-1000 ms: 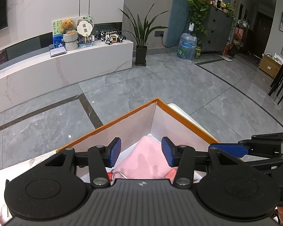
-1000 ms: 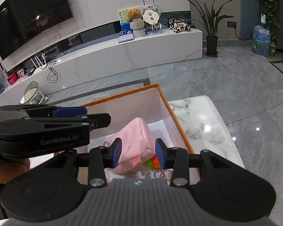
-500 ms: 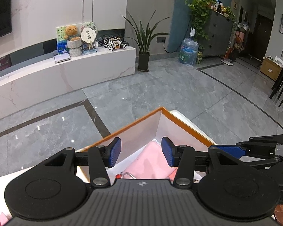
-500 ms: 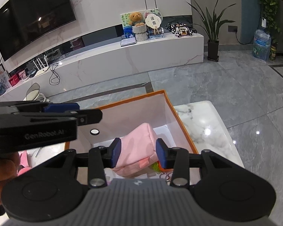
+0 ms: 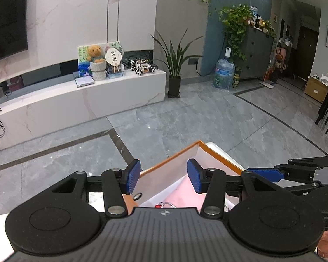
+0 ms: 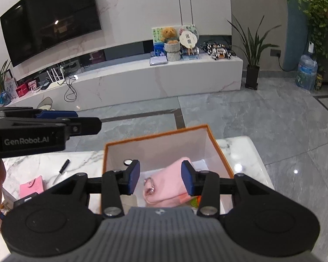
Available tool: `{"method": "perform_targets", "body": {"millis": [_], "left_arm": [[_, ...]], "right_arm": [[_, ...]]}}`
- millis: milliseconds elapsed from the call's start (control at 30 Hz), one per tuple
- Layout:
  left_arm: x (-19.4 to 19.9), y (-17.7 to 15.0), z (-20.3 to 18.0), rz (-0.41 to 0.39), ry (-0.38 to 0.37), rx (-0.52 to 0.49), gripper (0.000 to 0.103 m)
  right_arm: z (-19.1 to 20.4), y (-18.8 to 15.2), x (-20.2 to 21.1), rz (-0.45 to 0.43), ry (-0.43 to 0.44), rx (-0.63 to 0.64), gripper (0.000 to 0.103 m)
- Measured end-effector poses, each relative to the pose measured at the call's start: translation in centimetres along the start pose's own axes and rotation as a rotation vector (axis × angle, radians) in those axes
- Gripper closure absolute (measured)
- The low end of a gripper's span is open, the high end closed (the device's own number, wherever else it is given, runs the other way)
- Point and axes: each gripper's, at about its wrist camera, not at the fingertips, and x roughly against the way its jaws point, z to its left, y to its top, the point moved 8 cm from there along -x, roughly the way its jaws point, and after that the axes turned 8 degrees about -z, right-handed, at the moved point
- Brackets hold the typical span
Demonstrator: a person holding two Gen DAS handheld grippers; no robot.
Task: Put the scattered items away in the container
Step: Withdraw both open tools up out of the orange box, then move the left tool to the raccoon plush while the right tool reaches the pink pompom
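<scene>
in the right wrist view, the left claw (image 6: 76, 121) reaches in from the left edge of the frame at mid height, seen side-on with its blue pads apart, holding nothing. below it, at lower left, a pink card holder (image 6: 31, 186) lies flat on the white marble bench (image 6: 32, 163), and a small black pen-like tool (image 6: 61, 171) lies just to its right, both outside the box. in the centre stands the orange-rimmed box (image 6: 157, 134) with white inner walls. inside it, low in the frame, a pink pouch (image 6: 168, 181) with a metal ring lies on the floor of the box, with something orange and green peeking out beside it at lower right. the right claw (image 6: 160, 180) hangs over the box with its blue pads spread to either side of the pouch, gripping nothing.

in the left wrist view, the left claw (image 5: 163, 179) sits at lower centre, its pads wide apart and empty, over the near corner of the box (image 5: 181, 150), with the pink pouch (image 5: 185, 193) showing between them. at the right edge, the right claw (image 5: 273, 172) enters sideways, open as well.
</scene>
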Motion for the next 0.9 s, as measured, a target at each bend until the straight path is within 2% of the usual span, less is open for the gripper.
{"method": "perform_targets", "body": {"millis": [433, 667, 900], "left_arm": [[8.5, 2.0, 3.2, -0.109, 0.052, -0.009, 0.046], [14.2, 2.7, 6.6, -0.178, 0.116, 0.006, 0.046], [19.4, 2.4, 10.3, -0.234, 0.194, 0.024, 0.041]], "right_arm": [[6.2, 2.1, 3.0, -0.077, 0.061, 0.080, 0.055], [11.0, 2.6, 4.2, -0.113, 0.125, 0.128, 0.055], [15.2, 2.7, 4.7, -0.133, 0.192, 0.166, 0.054]]}}
